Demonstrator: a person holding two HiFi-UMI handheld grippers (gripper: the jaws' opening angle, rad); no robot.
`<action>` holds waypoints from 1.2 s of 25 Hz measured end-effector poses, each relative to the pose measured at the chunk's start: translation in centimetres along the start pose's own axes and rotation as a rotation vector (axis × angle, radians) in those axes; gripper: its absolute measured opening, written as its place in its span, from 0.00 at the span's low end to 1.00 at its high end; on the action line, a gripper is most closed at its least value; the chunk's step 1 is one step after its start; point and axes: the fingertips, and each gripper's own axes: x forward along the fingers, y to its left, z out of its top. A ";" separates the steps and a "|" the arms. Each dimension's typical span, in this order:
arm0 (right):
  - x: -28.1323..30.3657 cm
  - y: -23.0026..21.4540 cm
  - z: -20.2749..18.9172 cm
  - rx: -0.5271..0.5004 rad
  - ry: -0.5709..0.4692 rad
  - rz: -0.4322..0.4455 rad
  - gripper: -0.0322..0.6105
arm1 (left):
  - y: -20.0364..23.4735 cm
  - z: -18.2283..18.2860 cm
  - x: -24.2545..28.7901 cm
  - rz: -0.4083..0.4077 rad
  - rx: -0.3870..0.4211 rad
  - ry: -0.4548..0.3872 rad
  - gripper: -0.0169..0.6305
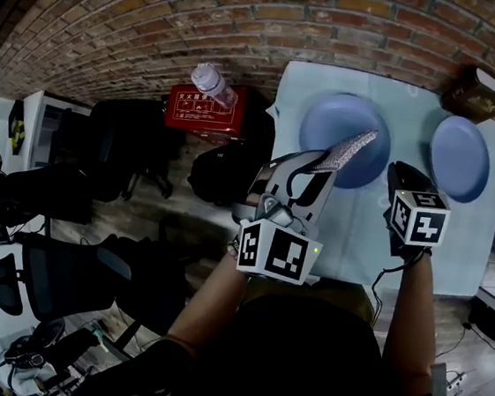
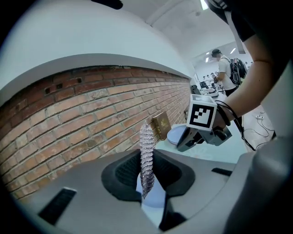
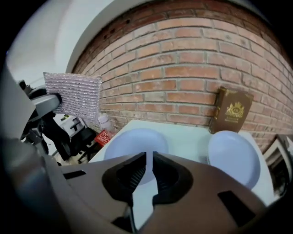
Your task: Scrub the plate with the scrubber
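— What has the left hand-held gripper got?
— The scrubber. Its jaws pinch the lower end of the silvery mesh pad, which stands edge-on out past the tips.
— And the right hand-held gripper?
— Its jaws are pressed together with only a thin slit between them and nothing in it. It sits just to the right of the left one, and both are over the pale counter.
— Where is the plate?
— The nearer plate, blue, lies on the counter just ahead of and below the left tips. The scrubber is held above it, apart from it. From the right hand-held gripper the plate is ahead and slightly left.
— Anything further out?
— A second plate lies ahead and to the right of the right tips. Beyond it a brown box stands against the brick wall. Off the counter, left of the left hand-held gripper, a bottle shows at a red box.
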 end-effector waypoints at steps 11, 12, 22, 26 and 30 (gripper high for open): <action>4.9 -1.9 -5.9 0.380 0.138 0.091 0.22 | -0.2 -0.7 1.6 0.002 -0.029 0.028 0.15; 5.4 -2.1 -6.3 0.424 0.143 0.099 0.22 | -0.2 -0.9 1.7 0.003 -0.031 0.032 0.15; 8.9 -2.8 -8.9 0.661 0.194 0.155 0.23 | 0.2 -2.1 2.8 0.024 -0.046 0.073 0.15; 10.0 -2.3 -9.0 0.727 0.202 0.185 0.23 | 0.5 -2.4 3.0 0.029 -0.047 0.083 0.15; 11.0 -2.7 -9.2 0.806 0.196 0.184 0.21 | 0.7 -2.6 3.2 0.036 -0.048 0.091 0.15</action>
